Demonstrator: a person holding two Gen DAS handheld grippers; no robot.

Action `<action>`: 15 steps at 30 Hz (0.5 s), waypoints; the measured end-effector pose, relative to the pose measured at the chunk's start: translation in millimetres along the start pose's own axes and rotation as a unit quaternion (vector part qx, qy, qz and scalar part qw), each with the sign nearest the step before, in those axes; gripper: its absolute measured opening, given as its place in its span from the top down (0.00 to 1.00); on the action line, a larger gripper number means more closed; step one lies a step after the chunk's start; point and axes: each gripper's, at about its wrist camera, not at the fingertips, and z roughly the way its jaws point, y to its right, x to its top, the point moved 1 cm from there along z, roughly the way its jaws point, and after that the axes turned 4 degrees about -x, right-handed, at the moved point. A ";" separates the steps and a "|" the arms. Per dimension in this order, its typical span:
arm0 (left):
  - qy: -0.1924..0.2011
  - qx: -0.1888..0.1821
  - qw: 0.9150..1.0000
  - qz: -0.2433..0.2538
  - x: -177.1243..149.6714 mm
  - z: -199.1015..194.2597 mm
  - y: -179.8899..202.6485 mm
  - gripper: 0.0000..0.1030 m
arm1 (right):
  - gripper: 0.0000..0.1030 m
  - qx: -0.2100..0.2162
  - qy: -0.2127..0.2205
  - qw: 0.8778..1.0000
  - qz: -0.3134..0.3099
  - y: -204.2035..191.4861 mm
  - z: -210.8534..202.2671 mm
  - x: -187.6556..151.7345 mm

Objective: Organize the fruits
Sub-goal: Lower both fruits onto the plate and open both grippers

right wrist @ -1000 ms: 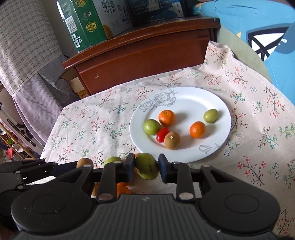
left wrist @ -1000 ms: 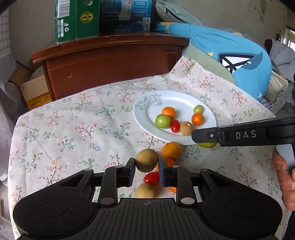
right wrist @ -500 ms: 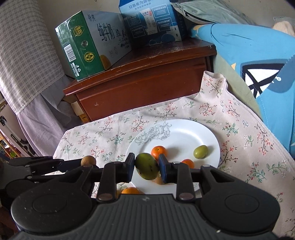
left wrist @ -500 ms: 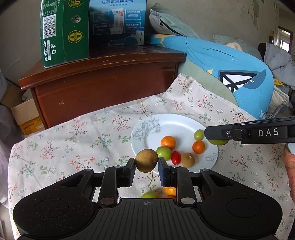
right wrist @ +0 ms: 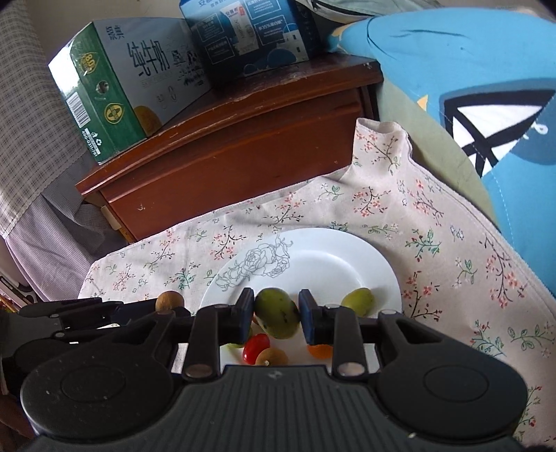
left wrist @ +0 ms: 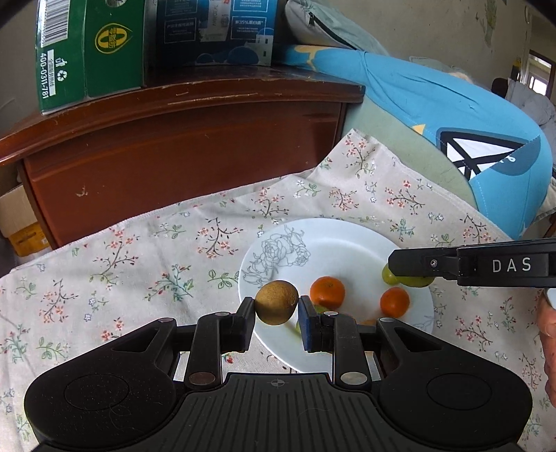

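In the left wrist view my left gripper (left wrist: 277, 310) is shut on a round brown fruit (left wrist: 277, 301), held above the near left rim of the white plate (left wrist: 333, 240). Two oranges (left wrist: 327, 291) lie on the plate. My right gripper (left wrist: 396, 267) reaches in from the right with a green fruit (left wrist: 415, 281) in its jaws. In the right wrist view my right gripper (right wrist: 277, 313) is shut on that green fruit (right wrist: 278, 314) over the plate (right wrist: 312, 257). Below it lie a green fruit (right wrist: 358, 301), a red tomato (right wrist: 256, 346), a brown fruit (right wrist: 271, 357) and an orange (right wrist: 319, 350).
A floral cloth (left wrist: 139, 250) covers the table. Behind it stands a brown wooden cabinet (left wrist: 180, 146) with a green carton (left wrist: 87, 52) and a blue carton (left wrist: 215, 31) on top. A blue cushion (left wrist: 469, 114) lies at the right. A hand (left wrist: 549, 323) shows at the right edge.
Both grippers have carried their fruits forward, from above the loose fruit on the cloth to over the plate. The loose fruit near the front has dropped out of view.
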 end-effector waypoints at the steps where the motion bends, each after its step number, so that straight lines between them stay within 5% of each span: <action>1: -0.003 0.000 1.000 -0.001 0.7 4.8 -0.8 0.76 | 0.72 -0.002 -0.004 1.000 0.002 1.3 4.7 -0.1; 15: -0.015 -0.001 1.000 0.006 9.2 30.9 1.7 0.74 | 0.70 -0.018 -0.030 0.999 0.030 10.0 36.6 -1.1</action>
